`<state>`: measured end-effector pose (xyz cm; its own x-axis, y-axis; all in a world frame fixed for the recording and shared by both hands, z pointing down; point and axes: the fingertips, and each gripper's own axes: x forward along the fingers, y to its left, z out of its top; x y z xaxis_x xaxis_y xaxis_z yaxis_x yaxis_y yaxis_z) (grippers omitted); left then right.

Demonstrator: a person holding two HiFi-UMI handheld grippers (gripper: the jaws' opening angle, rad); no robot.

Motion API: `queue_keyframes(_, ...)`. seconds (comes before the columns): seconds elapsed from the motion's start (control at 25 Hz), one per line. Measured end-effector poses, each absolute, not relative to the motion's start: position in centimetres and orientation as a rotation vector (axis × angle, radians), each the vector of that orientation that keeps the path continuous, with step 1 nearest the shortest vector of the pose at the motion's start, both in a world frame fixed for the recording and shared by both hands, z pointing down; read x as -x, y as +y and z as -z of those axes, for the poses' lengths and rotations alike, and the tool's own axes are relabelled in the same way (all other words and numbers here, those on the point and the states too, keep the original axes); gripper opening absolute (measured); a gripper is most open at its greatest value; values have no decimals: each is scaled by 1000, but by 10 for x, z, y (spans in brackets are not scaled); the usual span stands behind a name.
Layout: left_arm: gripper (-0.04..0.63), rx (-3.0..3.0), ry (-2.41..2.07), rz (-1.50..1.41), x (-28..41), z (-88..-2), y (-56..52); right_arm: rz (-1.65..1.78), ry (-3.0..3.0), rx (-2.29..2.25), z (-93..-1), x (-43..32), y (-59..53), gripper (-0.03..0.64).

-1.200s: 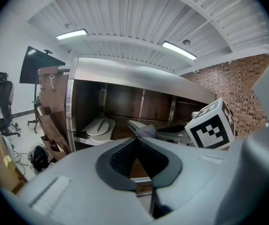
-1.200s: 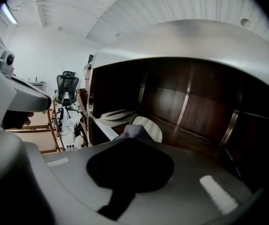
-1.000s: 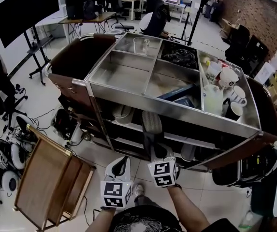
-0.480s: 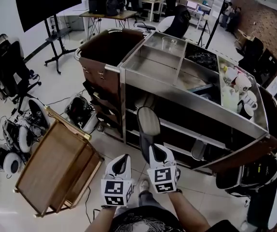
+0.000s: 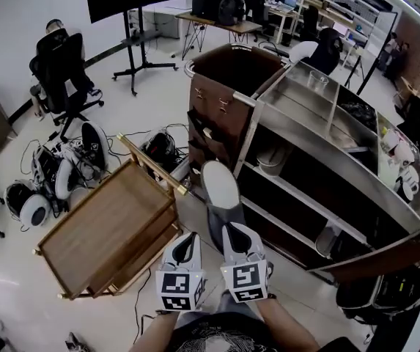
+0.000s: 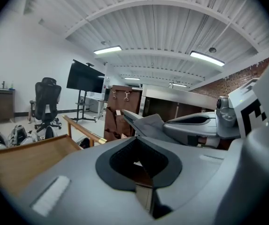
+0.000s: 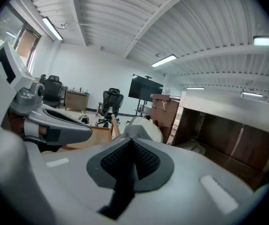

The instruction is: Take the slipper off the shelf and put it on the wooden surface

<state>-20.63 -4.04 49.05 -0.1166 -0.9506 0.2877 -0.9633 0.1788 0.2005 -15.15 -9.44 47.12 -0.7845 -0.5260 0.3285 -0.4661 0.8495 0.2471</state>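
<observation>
**A:** Jaws first: how do they stand?

**B:** The right gripper (image 5: 233, 233) has its jaws closed on a grey fabric slipper with a pale sole (image 5: 220, 193). The slipper's grey end is pinched between them. The left gripper (image 5: 188, 240) has its jaws together, with nothing between them.

**A:** Where is the slipper, then?

**B:** Off the shelf and in the air over the pale floor (image 5: 158, 86). In the head view it sticks out from the right gripper's jaws toward 12 o'clock, pale side up.

**A:** And the low brown wooden counter with the raised rail (image 5: 100, 233)?

**B:** At 9 o'clock of the slipper, near it but apart. The slipper touches no wood.

**A:** What's on the other side?

**B:** The steel-framed cart with open shelves (image 5: 327, 160) stands at 3 o'clock of the slipper, also apart.

**A:** And the two grippers?

**B:** Side by side. The left one is just beside the right, at its 9 o'clock. A black office chair (image 5: 59, 61) stands well apart, toward 10 o'clock.
</observation>
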Motion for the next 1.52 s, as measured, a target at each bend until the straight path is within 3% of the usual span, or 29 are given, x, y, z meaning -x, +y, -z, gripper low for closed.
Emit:
queue_keyframes(0.68,6,-1311,-2454,27,356,-508,97,411,-2713,-125,-513,338,16,9)
queue_keyframes(1.12,6,-1120,-2530,25,446,-516,90,381,-2617,64,-592,451,-5,9)
queue_keyframes(1.52,6,-1071,-2481,-19,499,-537,52,326,-2545,118,-647,505,-35,11)
